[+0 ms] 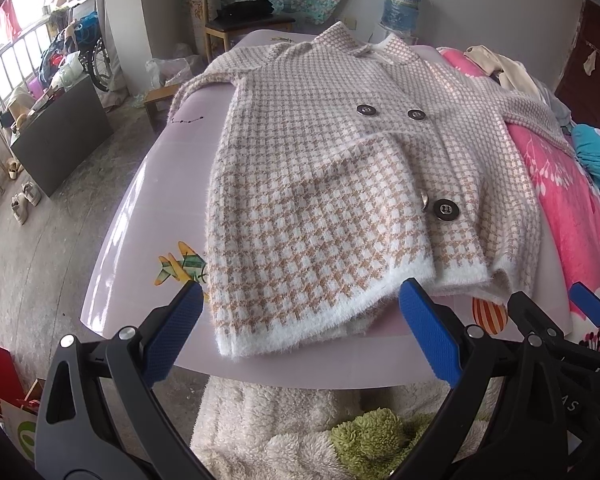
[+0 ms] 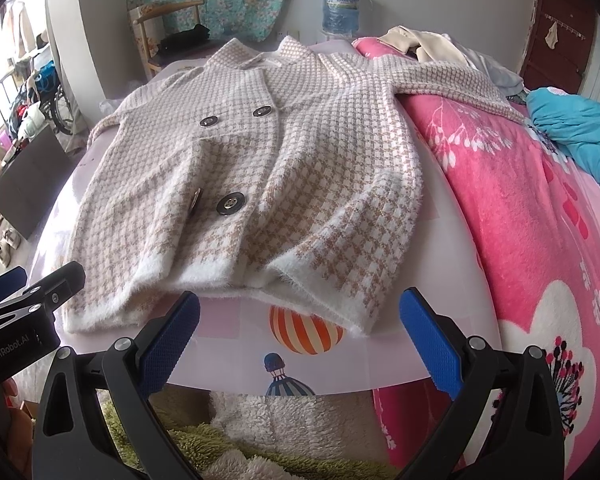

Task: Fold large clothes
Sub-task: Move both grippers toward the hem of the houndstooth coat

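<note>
1. Houndstooth coat (image 1: pixel 332 184) lay front-up on a pale lilac board (image 1: pixel 148 208), collar toward the far edge, white fuzzy hem at the near edge.
2. Board rested on a bed; a pink floral blanket (image 2: pixel 520 208) covered the bed along the board's right edge.
3. Coat's right sleeve (image 2: pixel 452 80) ran off the board onto the pink blanket; left sleeve (image 1: pixel 204 80) trailed toward the board's far-left corner.
4. Four dark buttons were visible: two near chest height, two lower, one of them (image 1: pixel 446 210) flat and the other on edge.
5. Left gripper (image 1: pixel 300 300) hovered just at the near edge over the hem, fingers (image 1: pixel 176 332) wide apart, holding nothing.
6. Right gripper (image 2: pixel 300 308) hovered at the near edge by the coat's right hem corner, fingers (image 2: pixel 432 344) likewise spread, not touching cloth.
7. A striped balloon print (image 2: pixel 306 332) showed on the board under the hem.
8. Cream and green fleece (image 2: pixel 260 432) lay below the board's near edge.
</note>
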Action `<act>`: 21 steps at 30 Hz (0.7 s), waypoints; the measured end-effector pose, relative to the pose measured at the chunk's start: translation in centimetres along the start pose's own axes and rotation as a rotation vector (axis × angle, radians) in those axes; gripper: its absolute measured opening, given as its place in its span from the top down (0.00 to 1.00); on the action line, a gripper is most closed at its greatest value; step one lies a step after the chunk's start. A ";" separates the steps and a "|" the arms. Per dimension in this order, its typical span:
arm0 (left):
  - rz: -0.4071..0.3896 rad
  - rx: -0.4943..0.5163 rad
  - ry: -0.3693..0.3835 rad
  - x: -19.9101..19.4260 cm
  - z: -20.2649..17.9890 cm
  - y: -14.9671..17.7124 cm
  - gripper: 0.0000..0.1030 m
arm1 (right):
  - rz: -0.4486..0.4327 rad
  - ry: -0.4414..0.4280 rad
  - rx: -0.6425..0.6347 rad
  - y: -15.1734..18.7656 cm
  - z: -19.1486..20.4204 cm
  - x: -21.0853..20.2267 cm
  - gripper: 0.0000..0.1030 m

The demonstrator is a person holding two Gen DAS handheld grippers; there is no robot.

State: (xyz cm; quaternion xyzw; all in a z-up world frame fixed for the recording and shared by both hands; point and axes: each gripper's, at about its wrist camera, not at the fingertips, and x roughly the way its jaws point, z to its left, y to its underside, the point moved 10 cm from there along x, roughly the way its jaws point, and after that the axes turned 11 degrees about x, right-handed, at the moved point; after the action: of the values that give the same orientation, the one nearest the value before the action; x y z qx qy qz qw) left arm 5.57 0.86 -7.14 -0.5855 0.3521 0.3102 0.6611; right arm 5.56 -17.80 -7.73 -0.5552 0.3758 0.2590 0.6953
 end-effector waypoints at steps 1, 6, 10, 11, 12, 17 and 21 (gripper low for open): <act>-0.001 -0.001 0.000 0.0 0.0 0.0 0.08 | 0.000 0.001 -0.001 0.0 0.0 0.0 0.05; -0.004 -0.002 0.000 0.0 0.1 0.0 0.08 | 0.000 -0.001 0.001 0.1 0.0 0.0 0.05; -0.006 -0.004 0.001 -0.1 0.2 0.0 0.08 | -0.001 -0.001 0.000 0.0 0.0 -0.1 0.05; -0.006 -0.005 0.000 -0.1 0.2 0.1 0.08 | -0.001 -0.001 0.000 0.1 0.0 -0.1 0.05; -0.006 -0.005 0.000 -0.1 0.2 0.0 0.08 | -0.001 -0.001 0.001 0.0 0.1 -0.1 0.05; -0.008 -0.005 0.000 -0.1 0.3 0.1 0.08 | 0.000 -0.002 0.001 0.1 0.1 0.0 0.05; -0.008 -0.004 0.000 -0.1 0.3 0.1 0.08 | 0.014 -0.016 0.003 0.2 0.2 -0.1 0.05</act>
State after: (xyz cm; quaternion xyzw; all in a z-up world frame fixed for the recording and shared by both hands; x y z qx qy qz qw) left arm 5.42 1.18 -7.09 -0.5885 0.3491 0.3081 0.6610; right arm 5.40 -17.53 -7.79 -0.5494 0.3744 0.2680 0.6972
